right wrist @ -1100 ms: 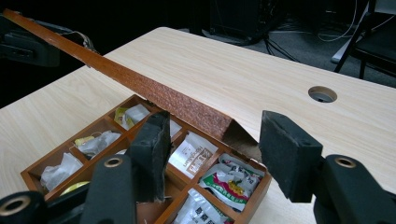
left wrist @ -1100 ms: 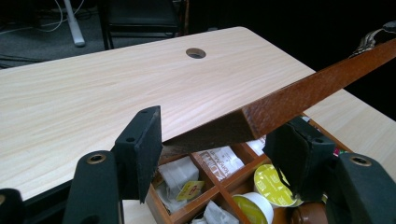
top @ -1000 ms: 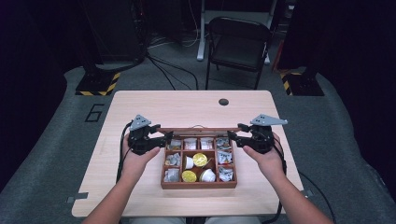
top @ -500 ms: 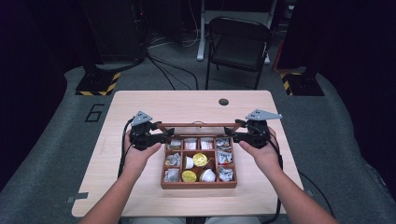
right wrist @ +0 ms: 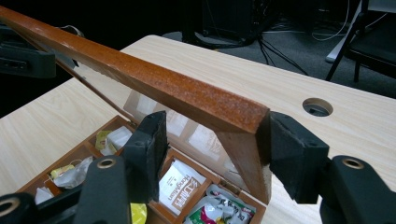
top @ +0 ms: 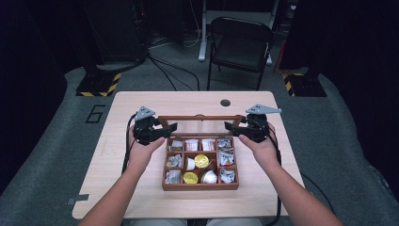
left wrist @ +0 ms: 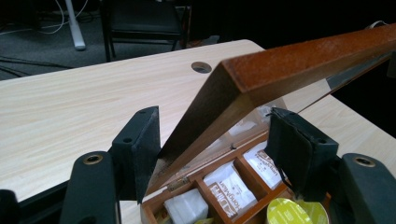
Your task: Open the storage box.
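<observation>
I hold the lid [top: 200, 118] of the wooden box [top: 200, 186] up, tilted back over the box's far edge. My left gripper [top: 164, 130] has the lid's left corner between its half-open fingers. My right gripper [top: 231, 127] does the same at the right corner. Behind the box, the counter [top: 188, 101] is bare up to a round hole [top: 225, 102].

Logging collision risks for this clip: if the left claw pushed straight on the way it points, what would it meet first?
Most likely the raised lid of the wooden box: its corner stands between the left claw jaws, touching the left one. Depth beyond it is unclear.
</observation>
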`<state>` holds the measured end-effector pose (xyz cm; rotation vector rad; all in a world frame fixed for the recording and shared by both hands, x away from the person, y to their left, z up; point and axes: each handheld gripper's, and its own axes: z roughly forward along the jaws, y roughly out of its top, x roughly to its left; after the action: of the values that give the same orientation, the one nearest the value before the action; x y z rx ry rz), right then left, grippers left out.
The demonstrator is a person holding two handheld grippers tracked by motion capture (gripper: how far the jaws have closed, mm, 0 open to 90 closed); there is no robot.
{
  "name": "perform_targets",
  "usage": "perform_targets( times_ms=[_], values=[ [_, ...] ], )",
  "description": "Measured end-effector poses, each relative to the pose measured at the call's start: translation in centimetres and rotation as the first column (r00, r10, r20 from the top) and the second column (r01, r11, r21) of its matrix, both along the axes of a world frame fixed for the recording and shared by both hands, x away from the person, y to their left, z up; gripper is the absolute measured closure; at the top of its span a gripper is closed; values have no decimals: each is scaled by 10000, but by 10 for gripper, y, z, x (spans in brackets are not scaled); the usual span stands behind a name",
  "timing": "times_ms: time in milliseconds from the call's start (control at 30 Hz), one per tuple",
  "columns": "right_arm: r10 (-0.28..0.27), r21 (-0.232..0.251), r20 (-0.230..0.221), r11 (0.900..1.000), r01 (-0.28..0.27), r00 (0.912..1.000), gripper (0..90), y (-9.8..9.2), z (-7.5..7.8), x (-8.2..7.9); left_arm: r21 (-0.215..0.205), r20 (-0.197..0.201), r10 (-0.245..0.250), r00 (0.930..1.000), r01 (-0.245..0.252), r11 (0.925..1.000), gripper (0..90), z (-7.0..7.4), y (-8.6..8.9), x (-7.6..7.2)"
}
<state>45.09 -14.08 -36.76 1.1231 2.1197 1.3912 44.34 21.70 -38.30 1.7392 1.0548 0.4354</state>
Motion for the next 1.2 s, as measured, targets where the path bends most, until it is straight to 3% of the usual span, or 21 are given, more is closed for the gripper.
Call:
perform_targets(
  times_ms=[500, 900, 1200],
  values=[
    [-142, 96, -48, 9999, 142, 9999, 400, 2, 1, 9, -173, 57, -103, 9999, 104, 9998, 349, -4, 1, 11],
    [-217, -48, -206, 9998, 216, 9996, 404, 2, -4, 15, -45, 21, -120, 9999, 120, 9999, 348, -9, 0, 17],
    [-286, -81, -287, 9996, 283, 9992, 404, 3, -11, 18, -150, -239, -164, 9996, 160, 9998, 349, -12, -1, 21]
  ],
)
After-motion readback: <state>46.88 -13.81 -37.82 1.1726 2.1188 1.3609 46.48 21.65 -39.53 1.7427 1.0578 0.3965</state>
